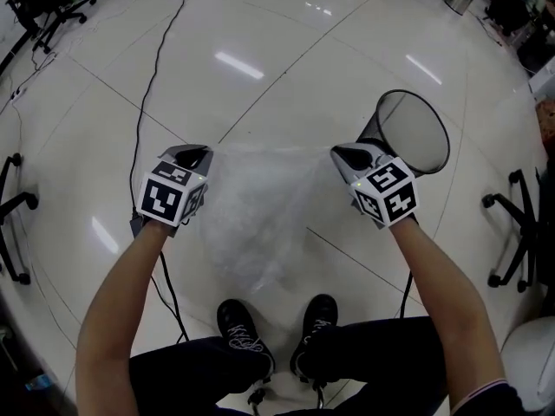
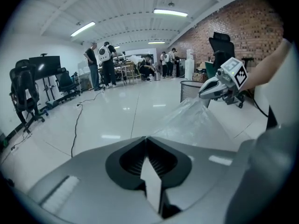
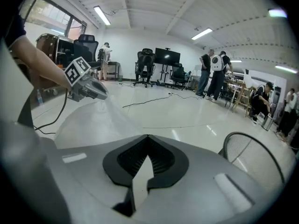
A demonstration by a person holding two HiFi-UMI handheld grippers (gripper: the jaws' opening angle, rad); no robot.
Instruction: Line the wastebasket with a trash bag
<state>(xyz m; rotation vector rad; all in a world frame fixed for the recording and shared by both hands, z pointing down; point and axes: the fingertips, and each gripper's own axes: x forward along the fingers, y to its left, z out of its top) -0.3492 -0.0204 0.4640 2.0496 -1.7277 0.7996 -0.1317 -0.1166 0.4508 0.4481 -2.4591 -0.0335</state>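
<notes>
A clear, thin trash bag [image 1: 256,219] hangs stretched between my two grippers above the floor. My left gripper [image 1: 196,156] is shut on the bag's left top edge, and a strip of film shows between its closed jaws [image 2: 146,140]. My right gripper [image 1: 345,156] is shut on the right top edge, with film pinched in its jaws [image 3: 147,137]. The black mesh wastebasket [image 1: 414,133] stands upright on the floor just right of the right gripper, its mouth uncovered. It also shows in the right gripper view [image 3: 254,158] and behind the bag [image 2: 191,122] in the left gripper view.
A black cable [image 1: 154,76] runs across the glossy tiled floor at the left. Office chairs [image 1: 519,232] stand at the right and left edges. The person's shoes [image 1: 277,328] are below the bag. Several people stand at tables far back [image 2: 105,64].
</notes>
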